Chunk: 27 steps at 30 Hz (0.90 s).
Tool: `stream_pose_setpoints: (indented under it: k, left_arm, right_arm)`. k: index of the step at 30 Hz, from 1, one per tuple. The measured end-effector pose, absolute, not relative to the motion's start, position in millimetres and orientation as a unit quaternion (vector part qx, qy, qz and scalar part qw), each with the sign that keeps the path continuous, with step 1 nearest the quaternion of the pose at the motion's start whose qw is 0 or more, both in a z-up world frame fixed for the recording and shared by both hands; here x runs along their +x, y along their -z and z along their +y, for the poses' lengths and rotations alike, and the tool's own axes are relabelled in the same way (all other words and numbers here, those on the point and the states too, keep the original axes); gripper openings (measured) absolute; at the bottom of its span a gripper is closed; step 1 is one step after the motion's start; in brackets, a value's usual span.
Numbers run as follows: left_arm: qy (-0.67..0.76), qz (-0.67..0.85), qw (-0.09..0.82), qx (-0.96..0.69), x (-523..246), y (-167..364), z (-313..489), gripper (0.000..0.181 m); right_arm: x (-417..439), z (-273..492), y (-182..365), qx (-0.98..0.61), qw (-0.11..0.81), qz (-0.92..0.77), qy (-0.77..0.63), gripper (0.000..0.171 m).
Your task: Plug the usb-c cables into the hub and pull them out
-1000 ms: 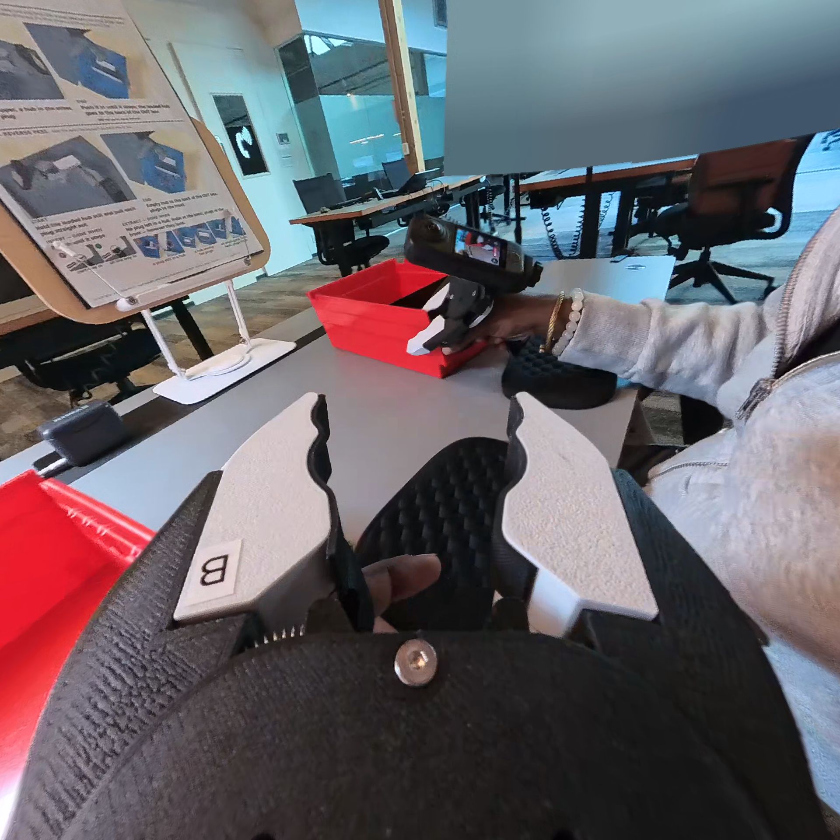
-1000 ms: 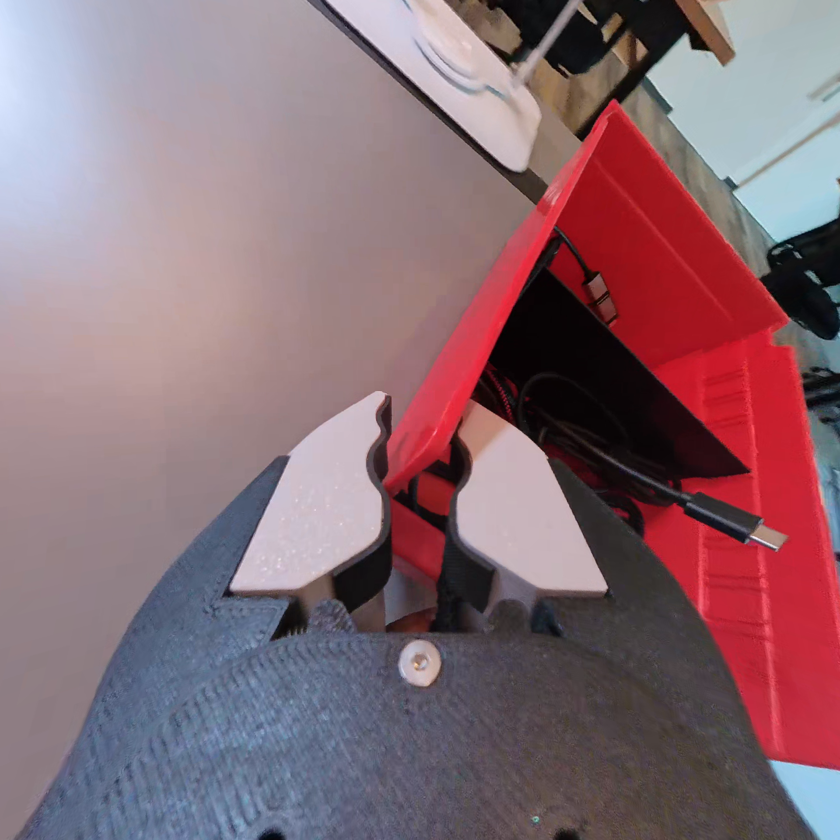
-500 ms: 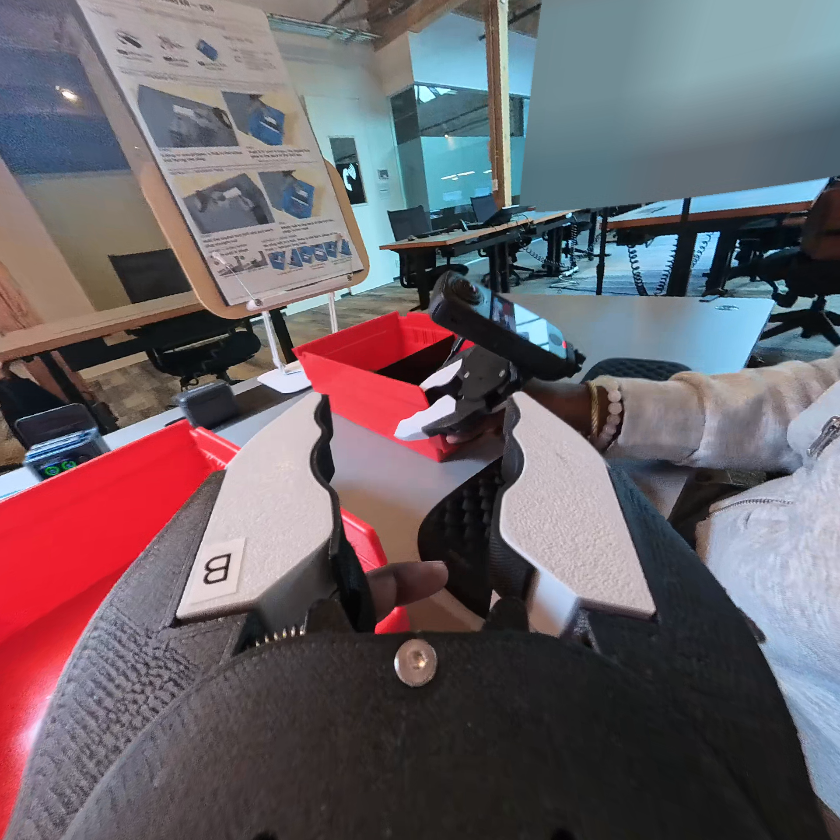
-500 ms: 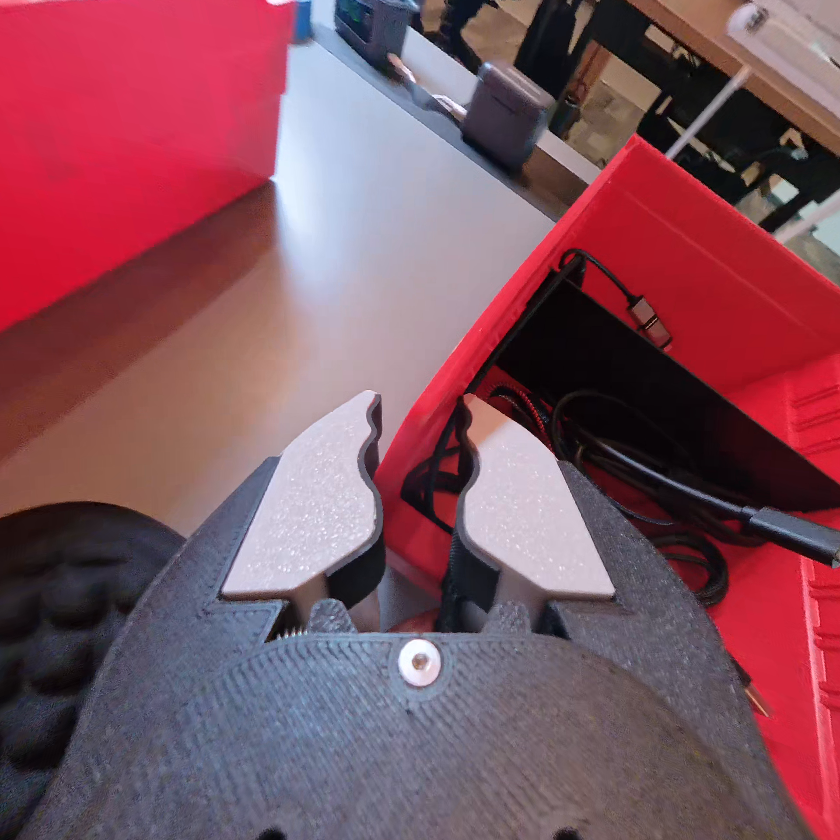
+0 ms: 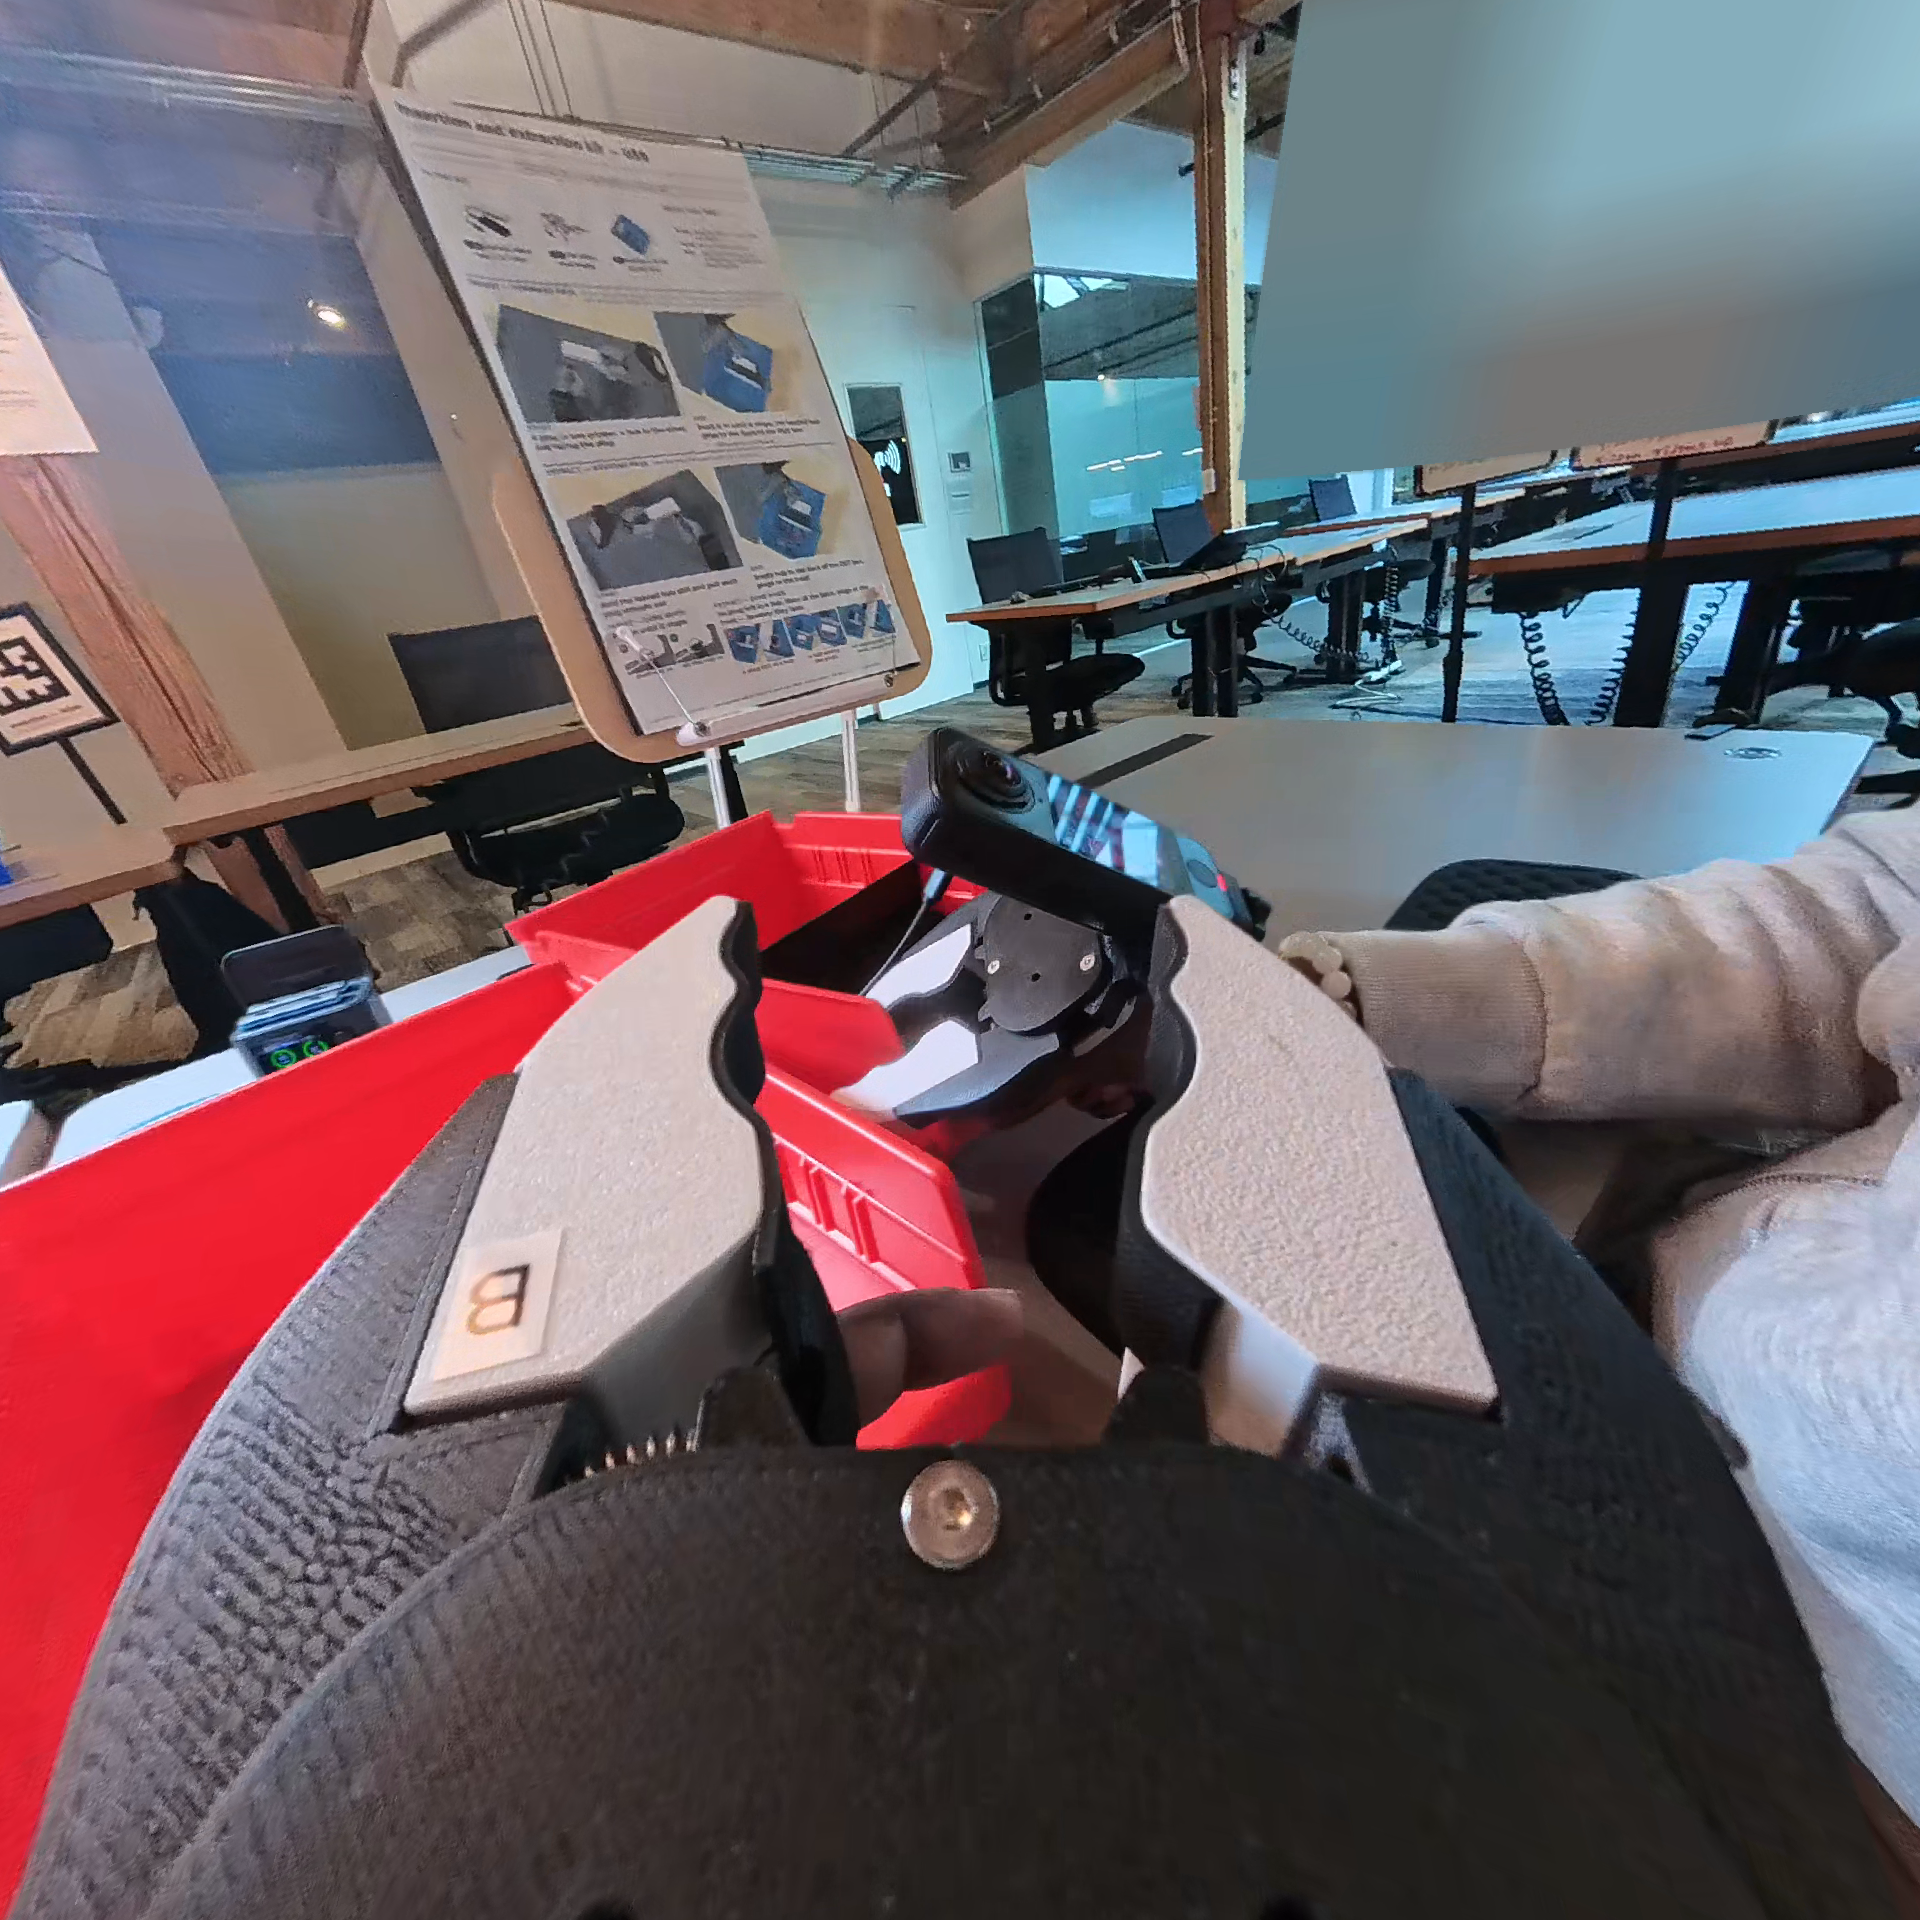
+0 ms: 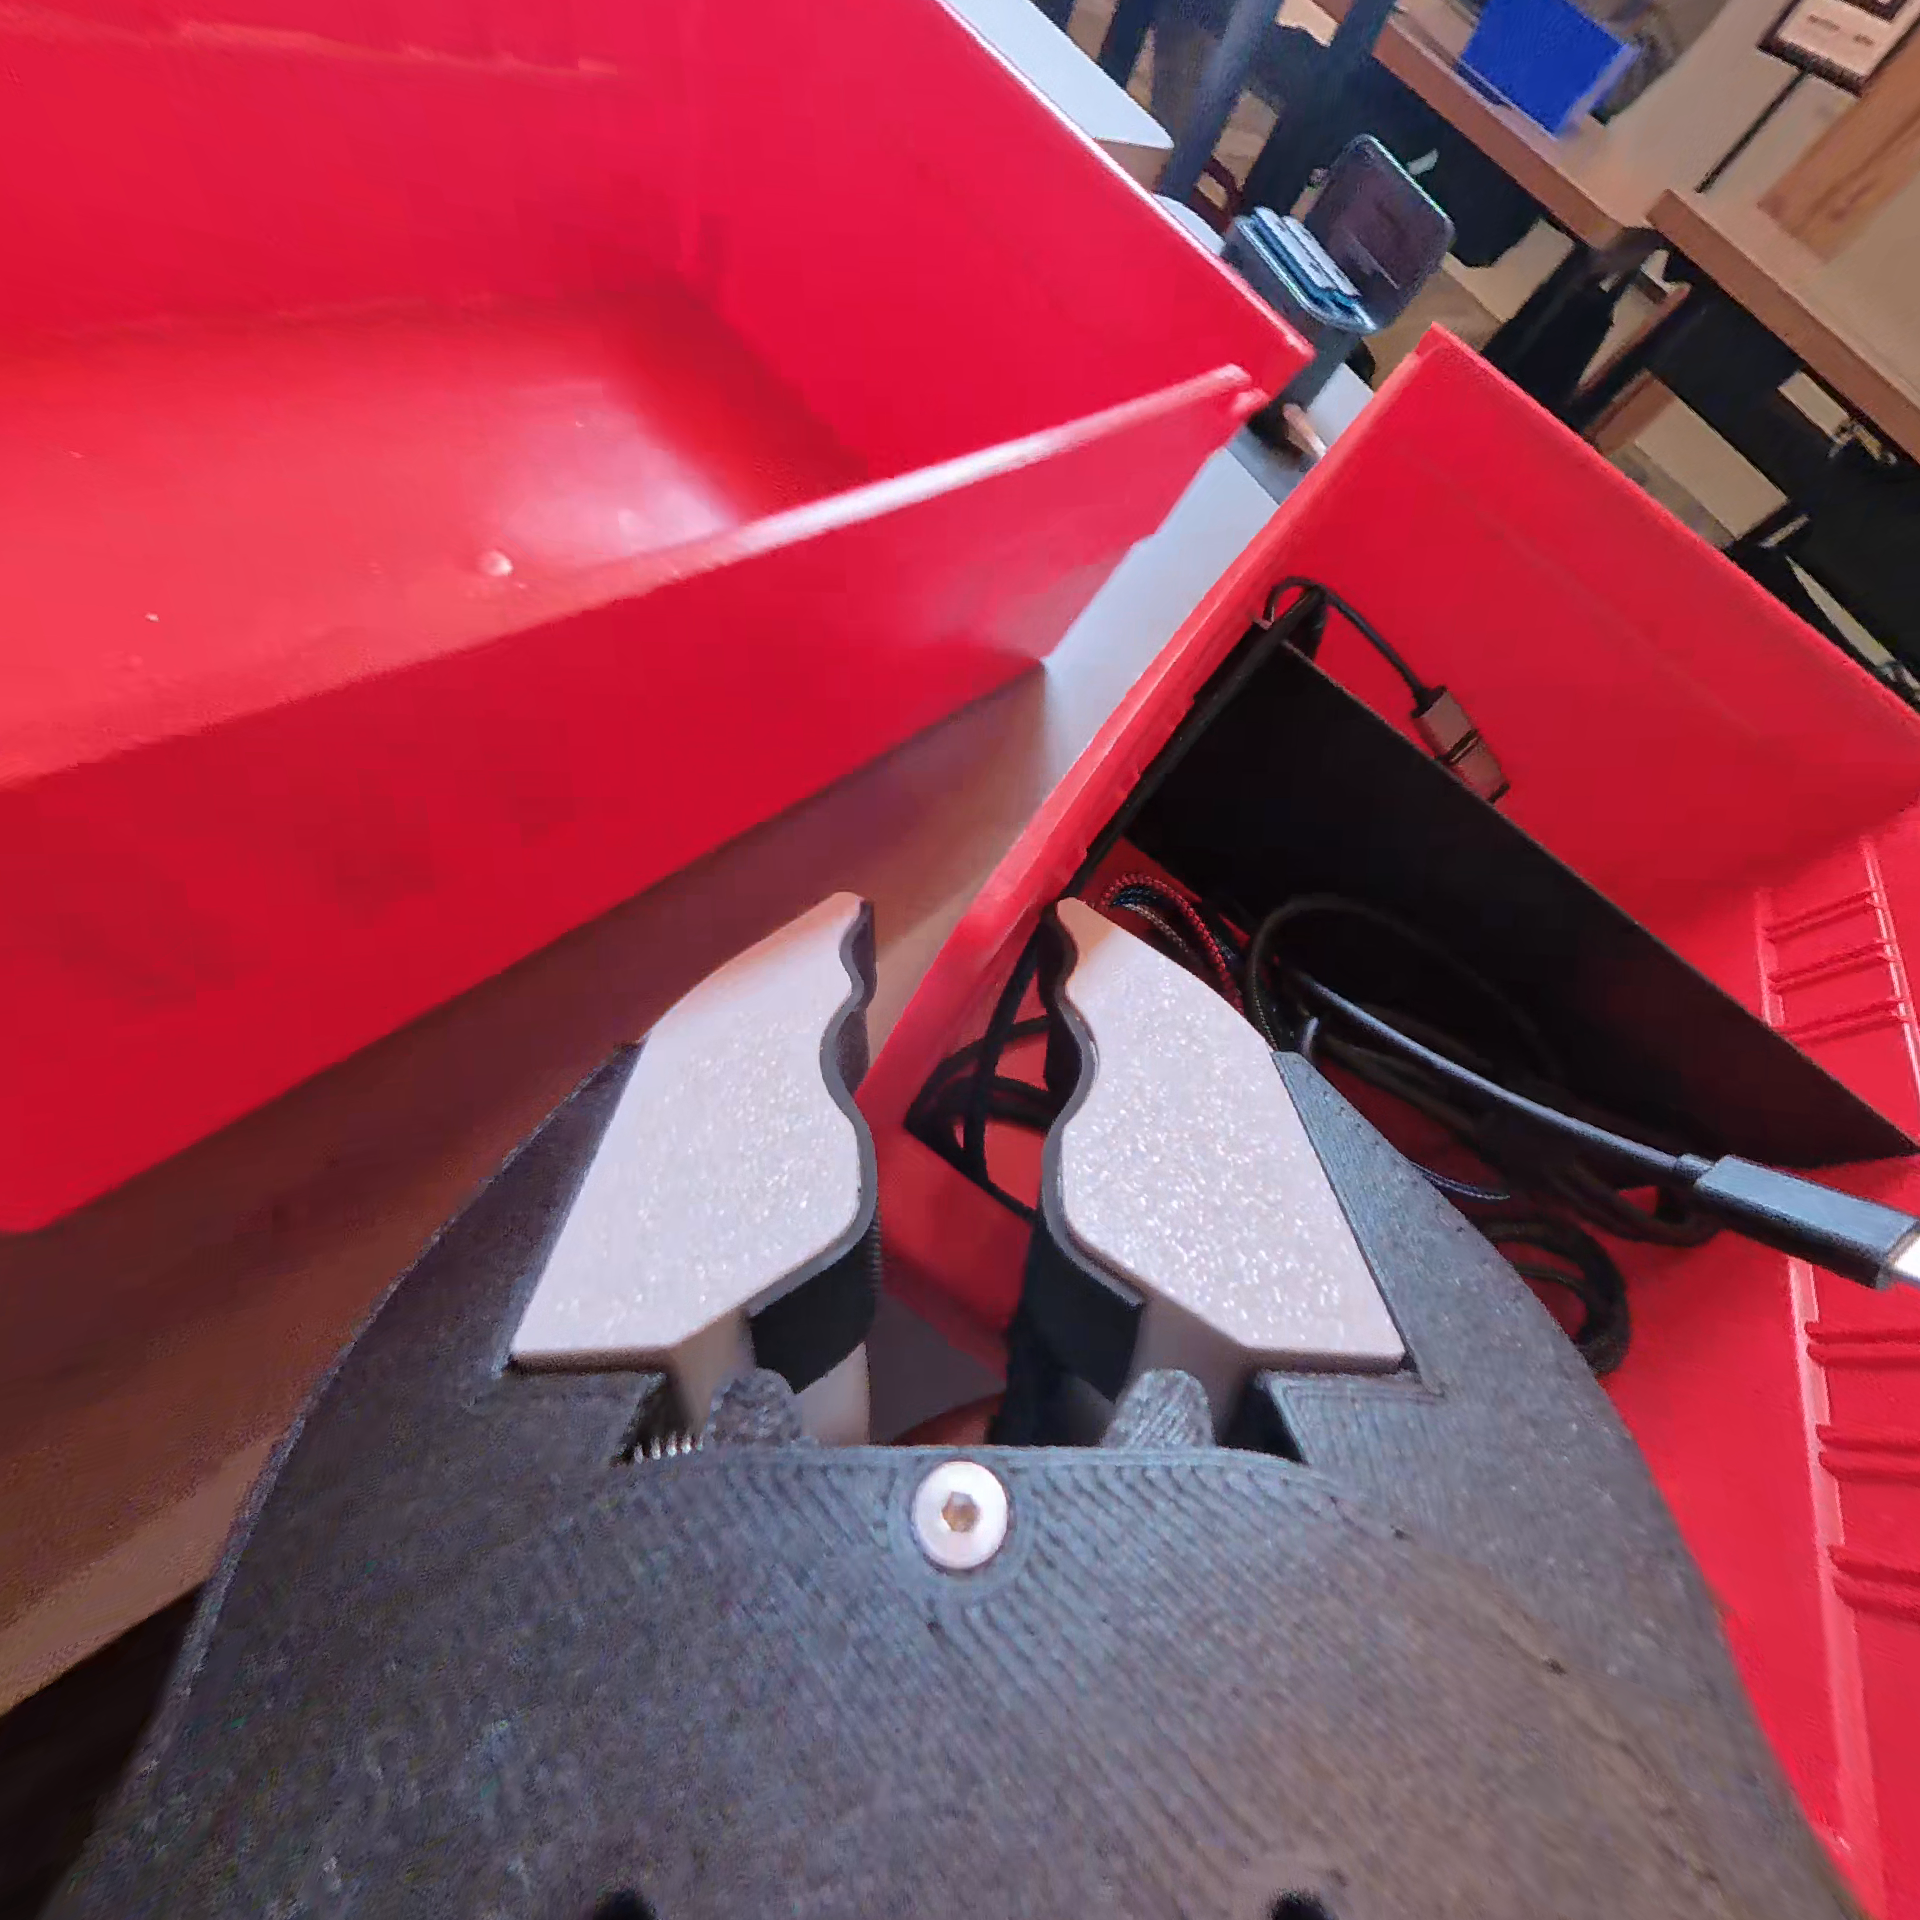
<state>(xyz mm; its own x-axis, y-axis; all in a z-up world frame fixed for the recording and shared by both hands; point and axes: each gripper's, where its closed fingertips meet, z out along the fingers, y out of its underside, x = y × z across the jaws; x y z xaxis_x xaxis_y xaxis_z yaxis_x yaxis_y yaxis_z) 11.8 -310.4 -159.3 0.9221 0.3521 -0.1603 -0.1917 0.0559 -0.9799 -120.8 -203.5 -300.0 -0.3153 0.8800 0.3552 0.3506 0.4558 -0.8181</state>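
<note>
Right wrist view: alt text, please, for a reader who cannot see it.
The right gripper straddles the near wall of a red bin holding tangled black cables, one USB-C plug free. A second red bin sits left.

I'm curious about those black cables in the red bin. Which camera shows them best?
The right wrist view. It looks straight into the red bin, showing the coiled black cables and one plug end clearly. In the left wrist view, the bin's wall and the right tool hide nearly everything; only a thin cable strand shows.

Cables (image 6: 1392, 1049) in the right bin (image 6: 1621, 582), left bin (image 6: 436, 665) just beside.
</note>
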Motion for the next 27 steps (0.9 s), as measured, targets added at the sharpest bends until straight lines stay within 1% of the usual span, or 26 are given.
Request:
stream_pose_setpoints:
  k: [9, 12, 15, 18, 19, 21, 23, 24, 26, 27]
  left_arm:
    - [-0.205, -0.068, 0.723, -0.656, 8.2, 157.0, -321.3, 0.073]
    - [-0.213, -0.078, 0.727, -0.648, 4.7, 154.3, -326.1, 0.073]
    - [-0.237, -0.114, 0.721, -0.641, -8.4, 153.6, -336.5, 0.074]
    - [-0.294, -0.202, 0.690, -0.630, -40.0, 159.7, -360.6, 0.080]
    - [-0.318, -0.241, 0.674, -0.622, -52.9, 164.0, -372.7, 0.083]
    - [-0.350, -0.320, 0.643, -0.602, -74.0, 175.3, -398.3, 0.089]
    - [-0.366, -0.371, 0.618, -0.589, -85.3, 187.5, -417.8, 0.092]
    - [-0.367, -0.380, 0.612, -0.589, -87.1, 192.7, -422.5, 0.092]
    - [-0.357, -0.393, 0.596, -0.602, -88.8, 206.3, -427.5, 0.088]
    - [-0.349, -0.406, 0.586, -0.608, -91.2, 214.9, -429.8, 0.087]
  right_arm:
    - [-138.4, -229.3, 299.1, -0.351, 0.395, -0.765, -0.369, 0.031]
    - [-141.6, -234.3, 299.0, -0.324, 0.373, -0.775, -0.394, 0.031]
    - [-142.5, -238.4, 298.4, -0.314, 0.342, -0.771, -0.436, 0.030]
    - [-141.4, -236.8, 294.7, -0.316, 0.332, -0.759, -0.463, 0.030]
    - [-143.1, -231.8, 289.0, -0.325, 0.352, -0.741, -0.471, 0.039]
    - [-142.9, -219.7, 268.3, -0.318, 0.413, -0.701, -0.487, 0.062]
    - [-135.5, -206.7, 235.8, -0.312, 0.476, -0.634, -0.523, 0.067]
    - [-128.2, -202.1, 220.6, -0.312, 0.492, -0.602, -0.547, 0.068]
    - [-109.8, -202.7, 200.6, -0.313, 0.477, -0.563, -0.598, 0.071]
    - [-98.5, -209.2, 195.1, -0.307, 0.452, -0.556, -0.627, 0.068]
